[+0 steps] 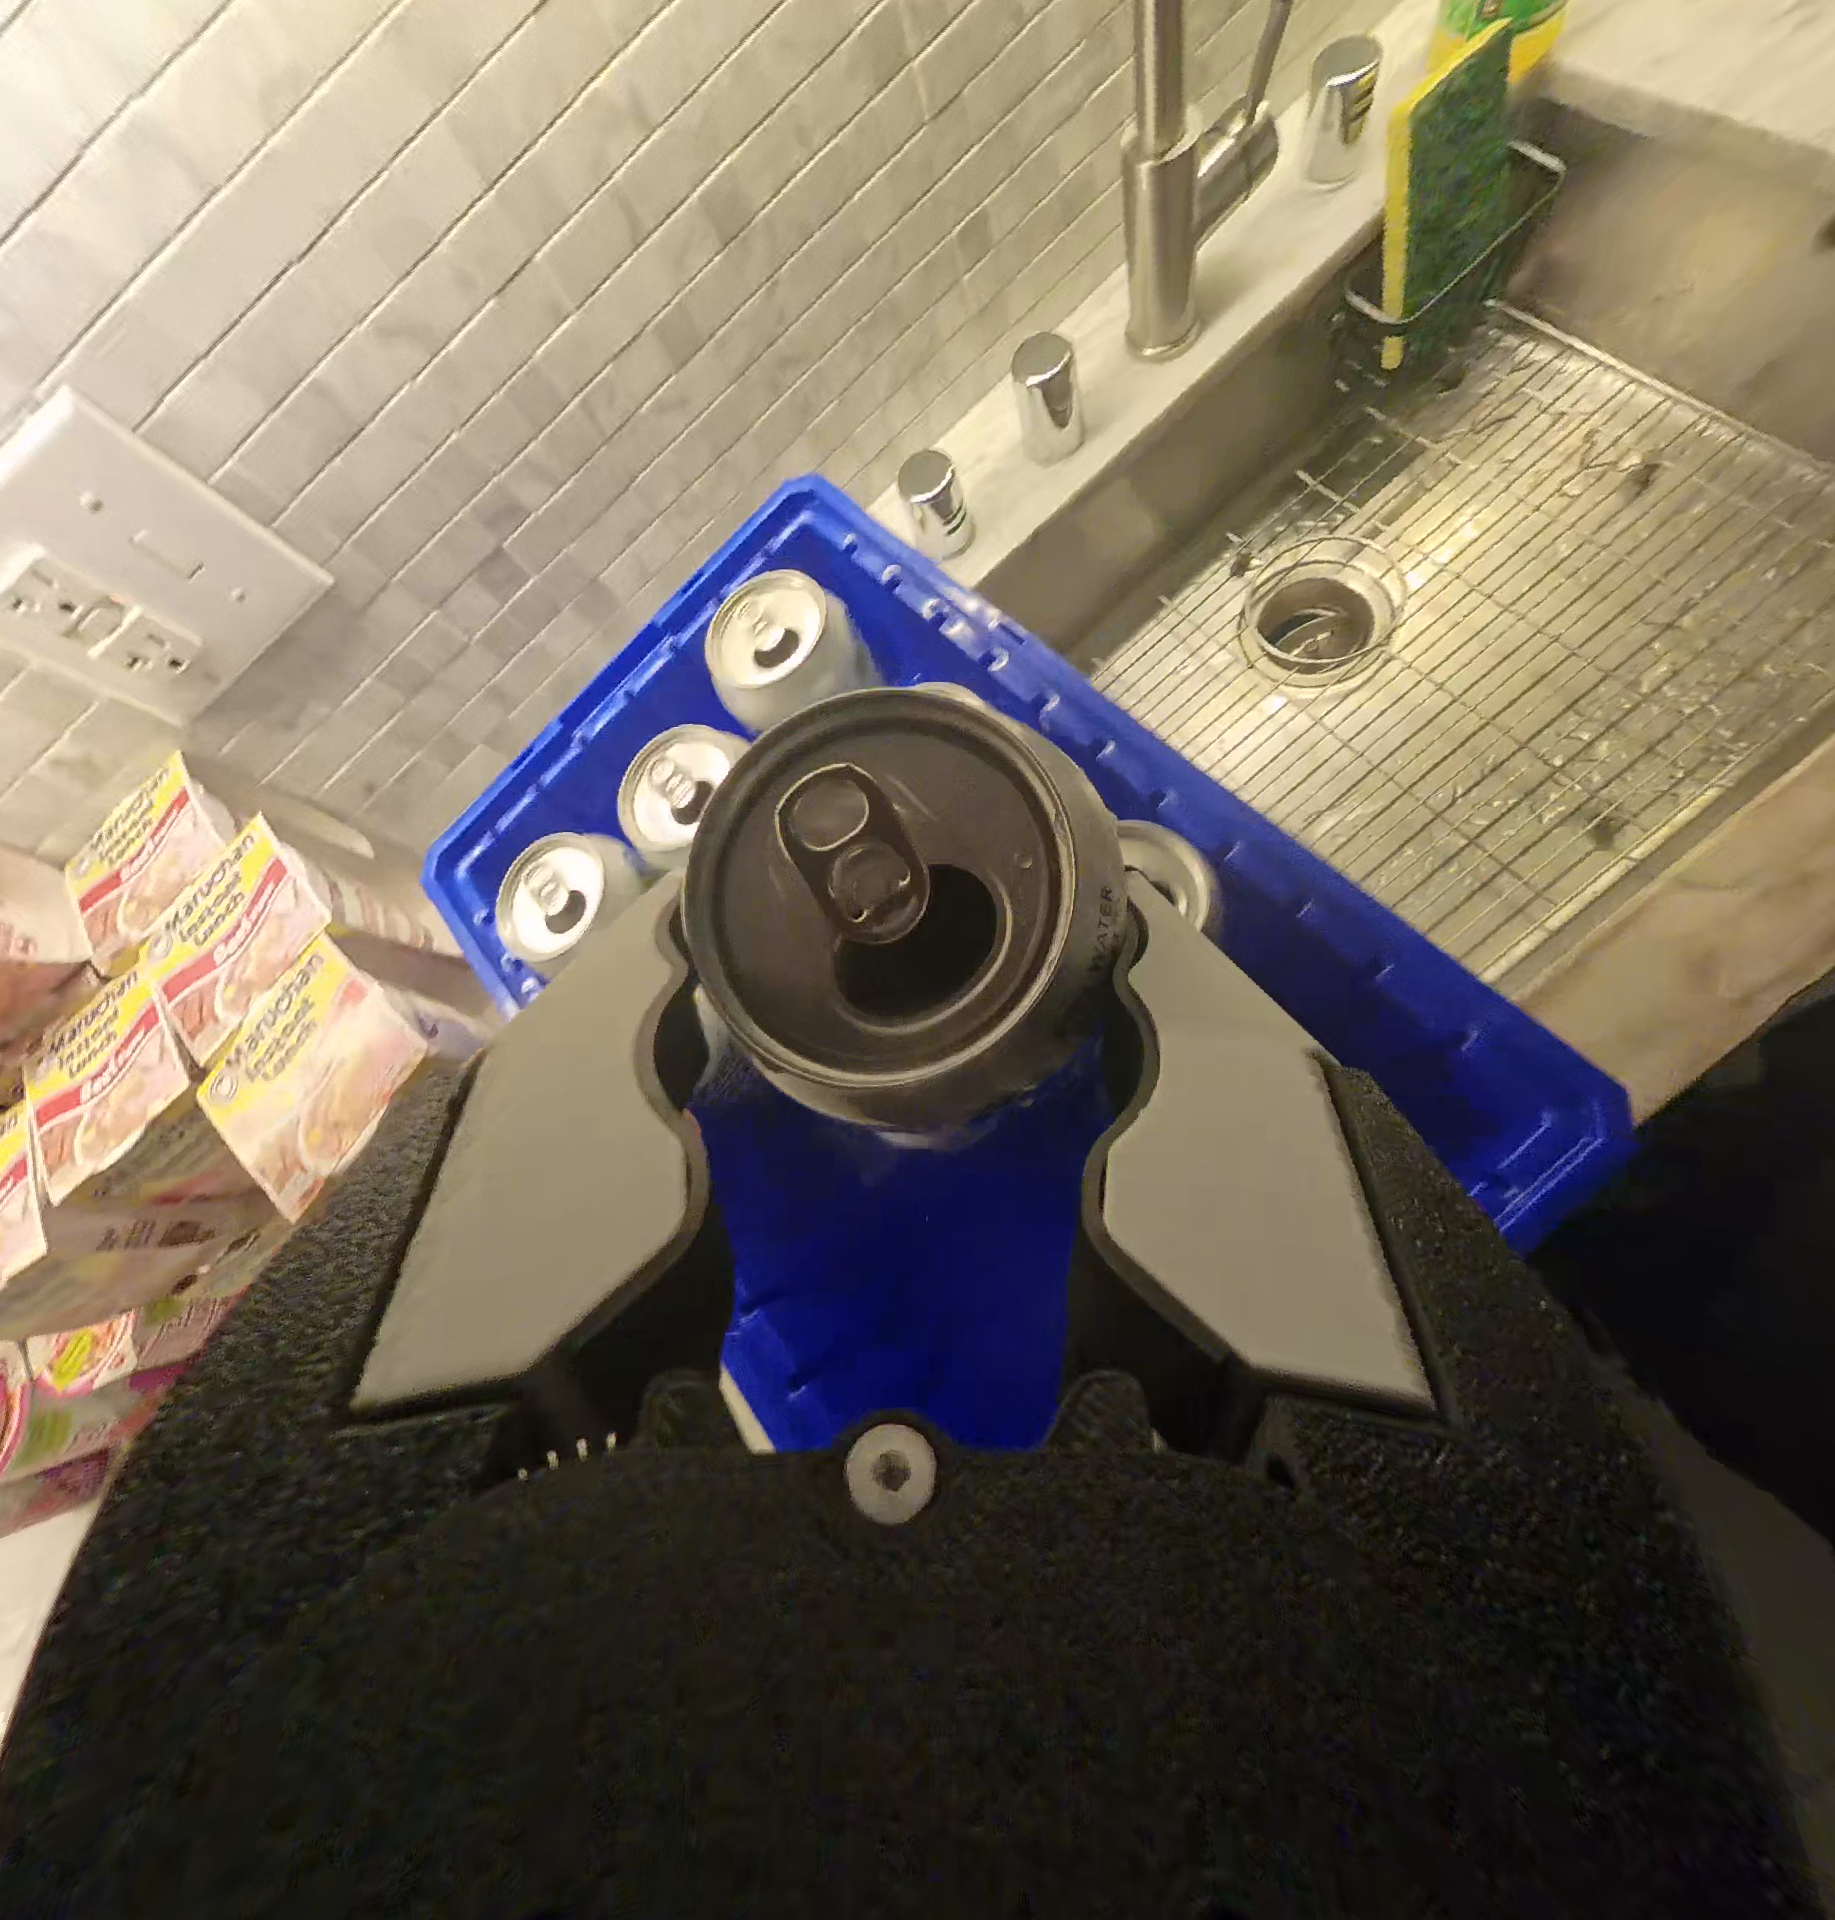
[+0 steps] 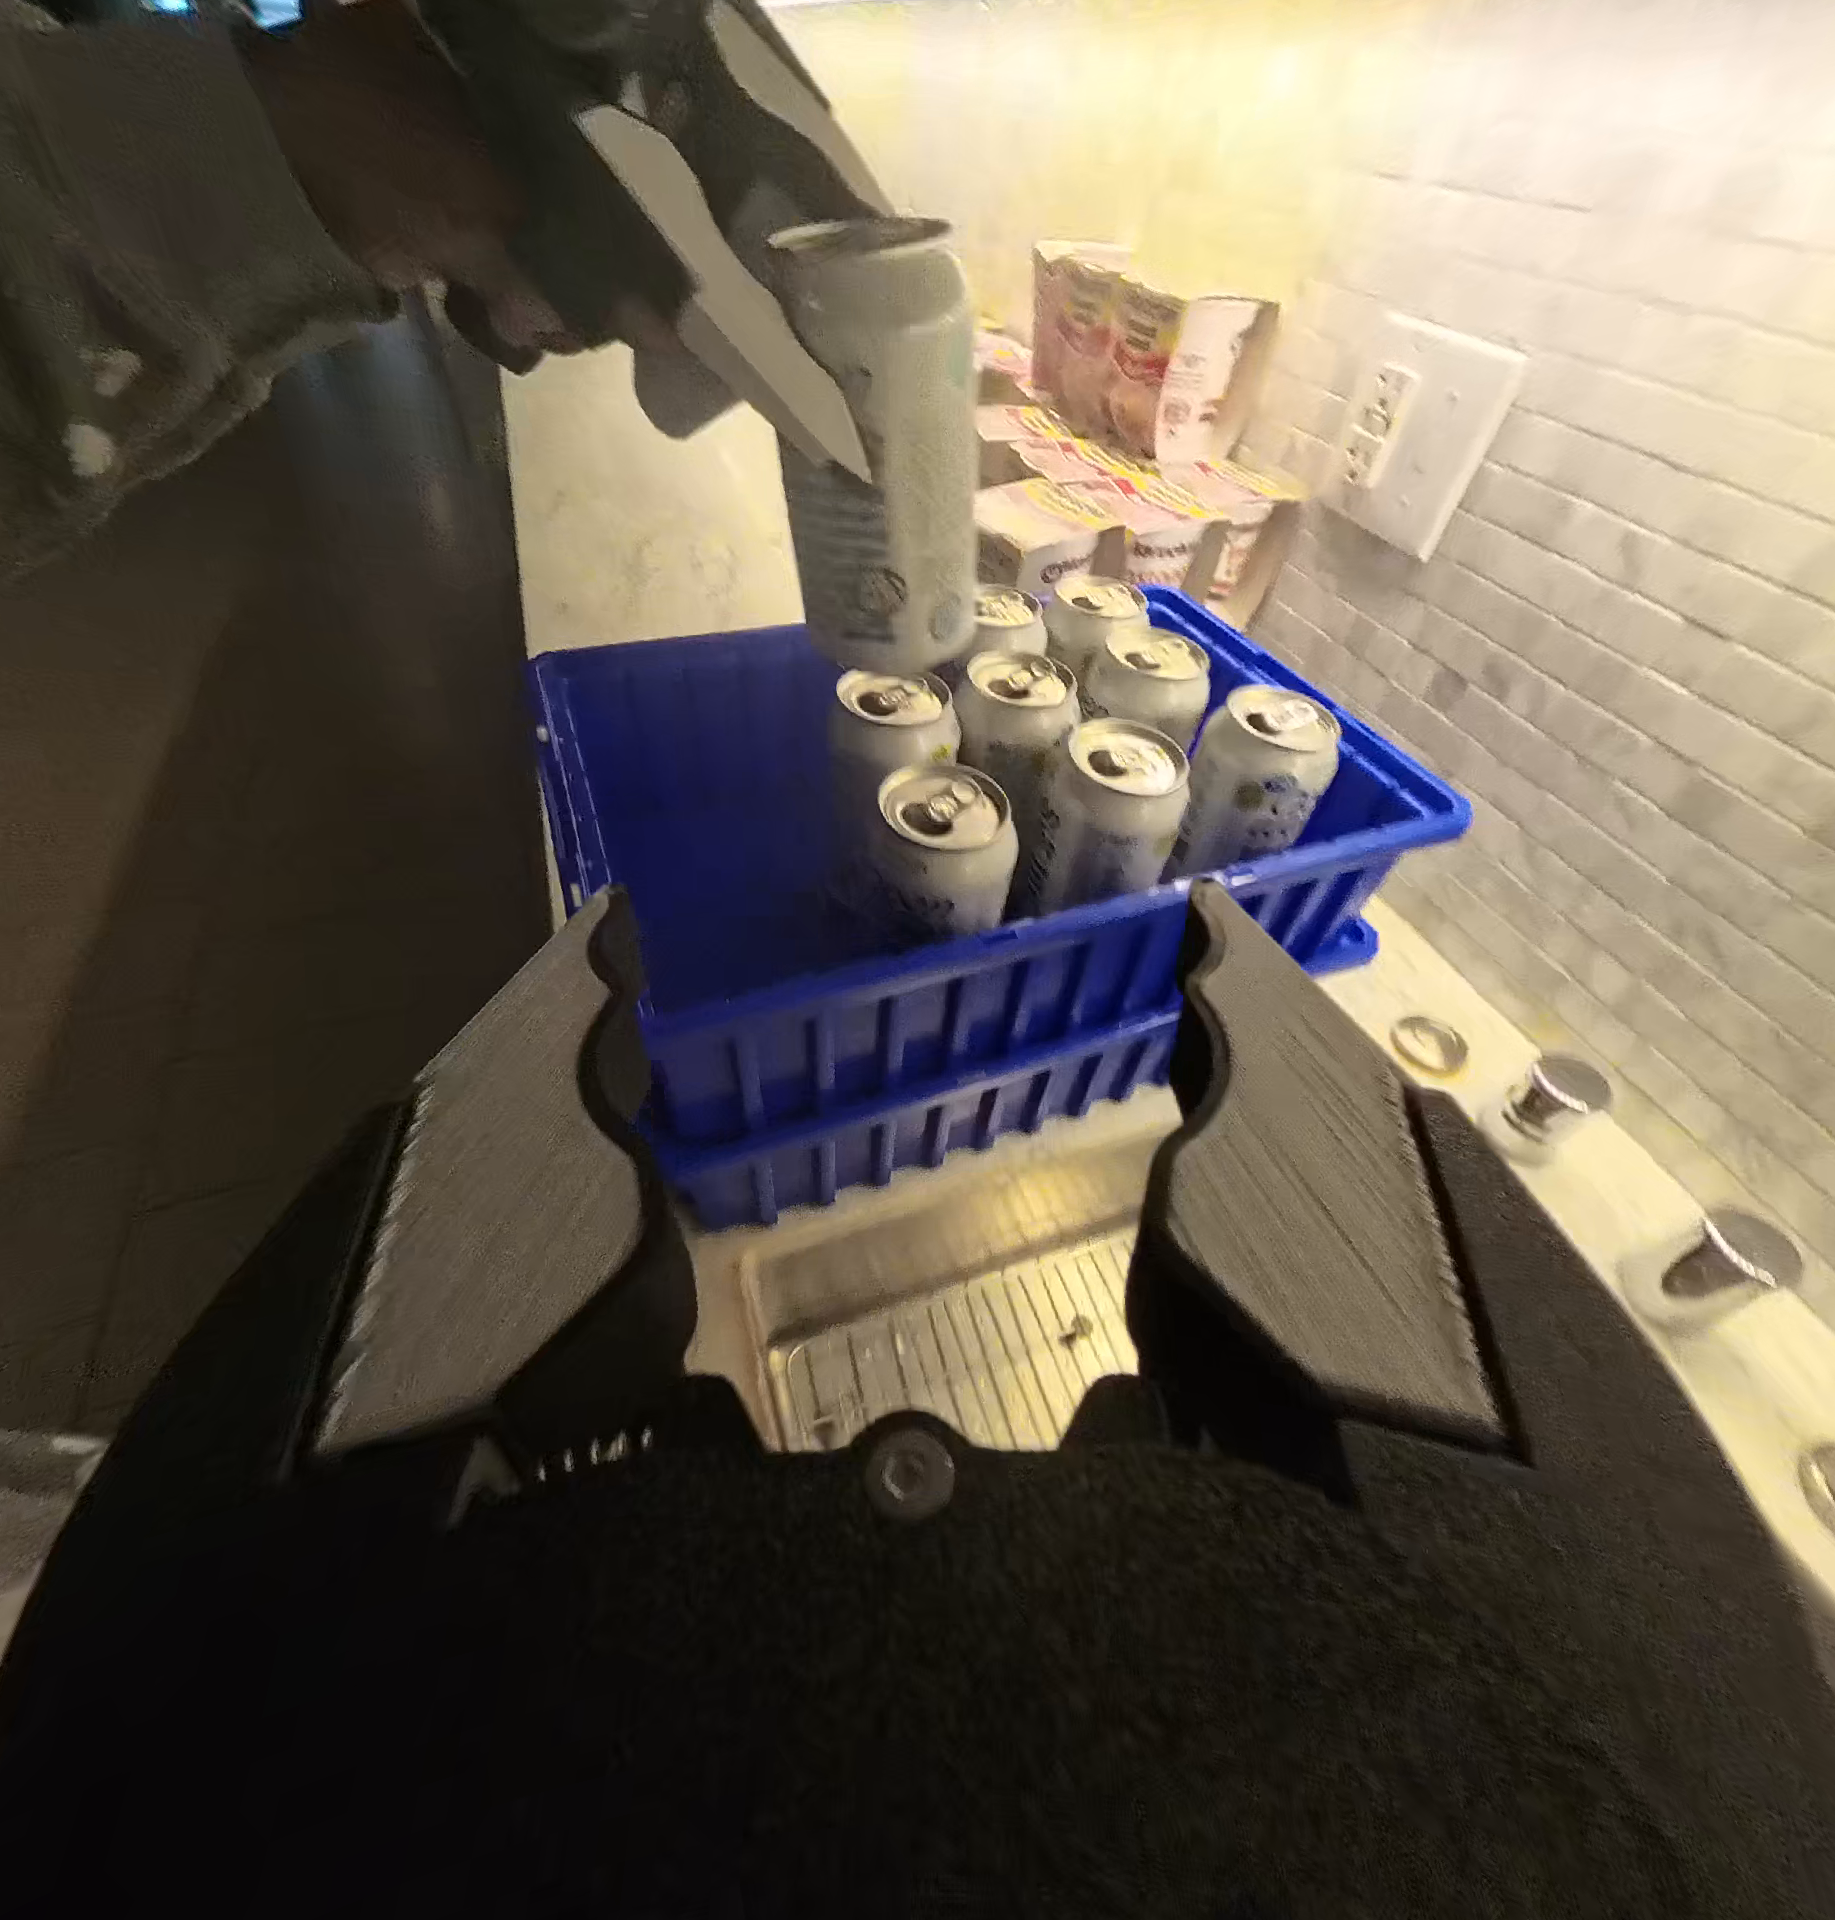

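My left gripper [image 1: 897, 940] is shut on an opened can [image 1: 877, 914] with a dark top and holds it upright above a blue crate [image 1: 1339, 977]. The right wrist view shows the same held can [image 2: 892, 436], pale and slightly tilted, just over the cans in the crate [image 2: 684, 790], with the left gripper [image 2: 788, 405] around it. Several silver-topped cans [image 2: 1027, 769] stand upright in the crate's right half; its left half is bare. My right gripper [image 2: 902, 956] is open and empty, in front of the crate's near wall, above the sink [image 2: 944, 1340].
The crate sits on a pale counter next to a steel sink [image 1: 1515, 665] with a wire grid, a drain and a tap [image 1: 1162, 177]. A sponge in a holder [image 1: 1443, 197] hangs at the sink's edge. Stacked noodle cups [image 1: 165, 1018] stand beside the crate. A wall outlet [image 1: 113, 561] is on the tiles.
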`<state>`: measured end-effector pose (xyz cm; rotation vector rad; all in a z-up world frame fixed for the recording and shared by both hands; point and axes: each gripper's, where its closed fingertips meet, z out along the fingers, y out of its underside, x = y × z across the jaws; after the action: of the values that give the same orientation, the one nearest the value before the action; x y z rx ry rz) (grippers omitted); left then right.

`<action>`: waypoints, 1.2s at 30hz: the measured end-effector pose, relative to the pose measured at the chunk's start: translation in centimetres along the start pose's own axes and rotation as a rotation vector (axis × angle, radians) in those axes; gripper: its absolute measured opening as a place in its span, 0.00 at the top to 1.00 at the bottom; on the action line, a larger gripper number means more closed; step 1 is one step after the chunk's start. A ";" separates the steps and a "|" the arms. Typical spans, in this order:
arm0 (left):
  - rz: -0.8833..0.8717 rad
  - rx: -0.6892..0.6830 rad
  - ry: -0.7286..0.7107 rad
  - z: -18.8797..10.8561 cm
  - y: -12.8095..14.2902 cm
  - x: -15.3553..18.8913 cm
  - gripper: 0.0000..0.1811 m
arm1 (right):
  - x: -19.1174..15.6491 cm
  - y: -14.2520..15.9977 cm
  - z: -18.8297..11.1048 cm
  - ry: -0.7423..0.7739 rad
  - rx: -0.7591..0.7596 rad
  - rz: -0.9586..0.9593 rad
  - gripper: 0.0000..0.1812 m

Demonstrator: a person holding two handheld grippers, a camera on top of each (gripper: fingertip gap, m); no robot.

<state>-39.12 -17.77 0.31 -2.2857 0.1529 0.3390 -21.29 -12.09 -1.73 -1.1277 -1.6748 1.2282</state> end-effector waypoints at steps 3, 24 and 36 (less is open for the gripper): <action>0.035 0.020 0.037 0.7 -2.1 2.4 0.58 | -0.4 -1.1 2.1 -0.022 0.011 -0.036 0.44; 0.193 0.209 0.396 6.1 -14.8 20.6 0.58 | 5.7 2.5 -0.7 0.092 0.166 0.049 0.57; 0.076 0.426 0.539 5.2 -18.0 23.5 0.54 | 5.4 2.4 -3.7 0.014 0.177 0.091 0.57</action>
<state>-13.77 -1.88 2.90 -1.8971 0.5325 -0.2621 -19.15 -5.52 -2.71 -1.1100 -1.4860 1.3932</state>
